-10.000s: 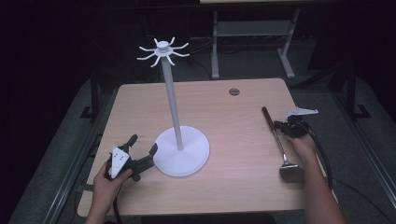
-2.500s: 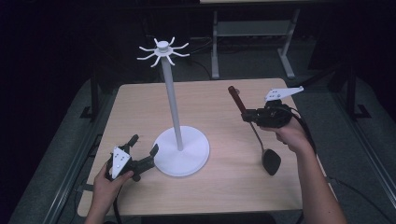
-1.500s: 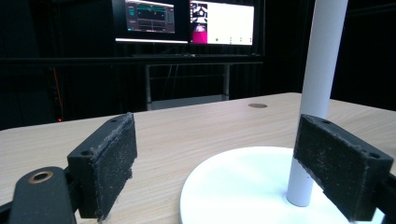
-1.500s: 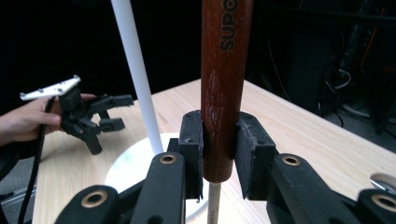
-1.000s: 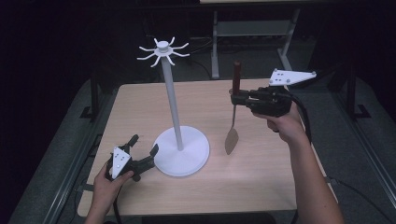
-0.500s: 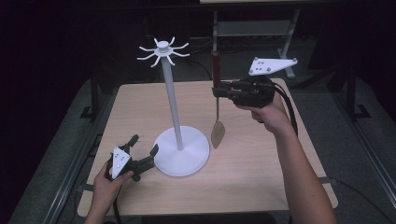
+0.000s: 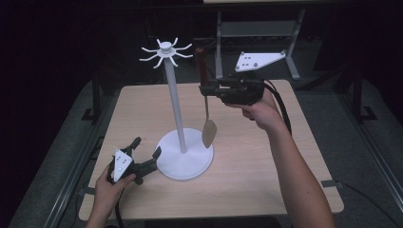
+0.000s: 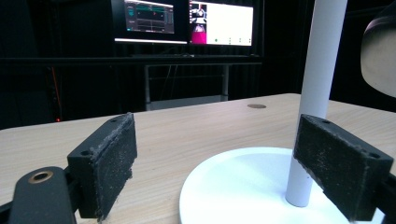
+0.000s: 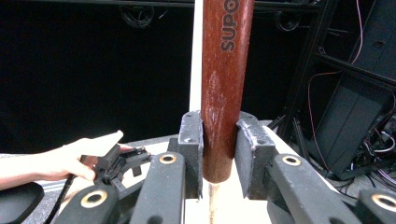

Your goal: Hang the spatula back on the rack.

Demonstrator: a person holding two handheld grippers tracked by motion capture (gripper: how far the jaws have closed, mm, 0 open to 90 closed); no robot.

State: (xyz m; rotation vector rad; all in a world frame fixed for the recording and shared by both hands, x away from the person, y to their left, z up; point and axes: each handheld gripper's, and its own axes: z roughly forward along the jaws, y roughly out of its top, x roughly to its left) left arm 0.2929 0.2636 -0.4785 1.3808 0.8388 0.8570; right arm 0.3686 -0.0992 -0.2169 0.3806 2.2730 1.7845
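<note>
Right gripper [image 7: 205, 89] clamping spatula [image 7: 207, 118] by its wooden handle, frame centre.
I'm holding it upright beside the white stand [image 7: 177, 118]; left gripper [image 7: 145, 154], lower left, jaws apart at the stand's base.

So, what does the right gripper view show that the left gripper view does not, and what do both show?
Only the right gripper view: the spatula's red-brown wooden handle clamped upright in the right tool, and the other hand. Only the left gripper view: the open left tool around the stand's white base, and lit monitors. Both: the white pole and the wooden table.
</note>
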